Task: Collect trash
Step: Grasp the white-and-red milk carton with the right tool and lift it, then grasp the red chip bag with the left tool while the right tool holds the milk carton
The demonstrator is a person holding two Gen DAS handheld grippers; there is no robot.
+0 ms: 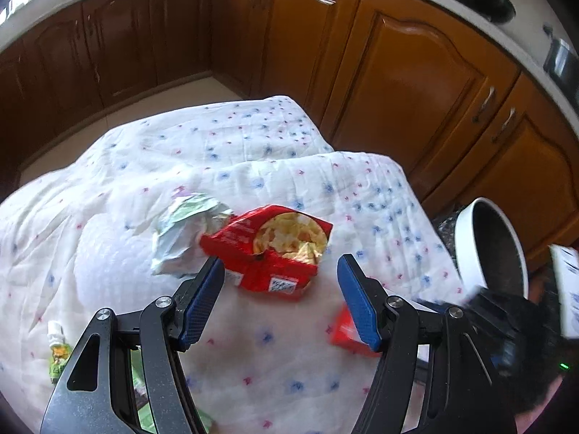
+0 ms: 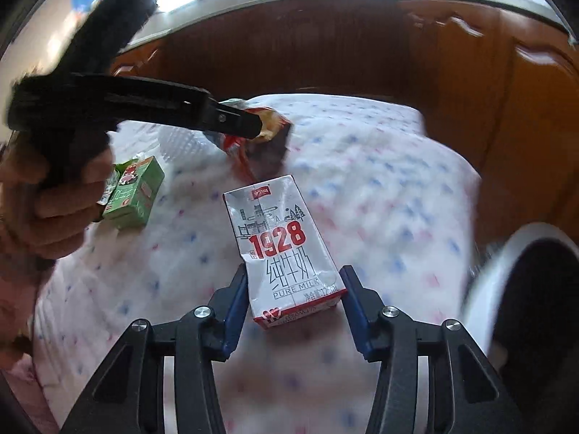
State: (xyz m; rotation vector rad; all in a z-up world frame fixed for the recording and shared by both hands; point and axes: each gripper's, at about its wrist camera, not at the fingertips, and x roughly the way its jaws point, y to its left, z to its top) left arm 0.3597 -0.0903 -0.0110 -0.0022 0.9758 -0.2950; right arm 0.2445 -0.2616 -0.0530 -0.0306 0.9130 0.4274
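Right wrist view shows the right gripper (image 2: 294, 303) clamped narrowly on the milk carton (image 2: 282, 249), lifted beside the white bin (image 2: 485, 282). Left of that bin, the left gripper (image 1: 280, 293) hangs with jaws wide around the red chip bag (image 1: 271, 249) on the dotted cloth (image 1: 108, 188), apparently not touching. The bag lies open; squeezing it tilted could spill chips.

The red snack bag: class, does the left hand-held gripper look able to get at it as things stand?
Probably yes. The left hand-held gripper is open, the red snack bag lies just ahead between its fingers, and nothing blocks the way; crumpled paper sits beside it.
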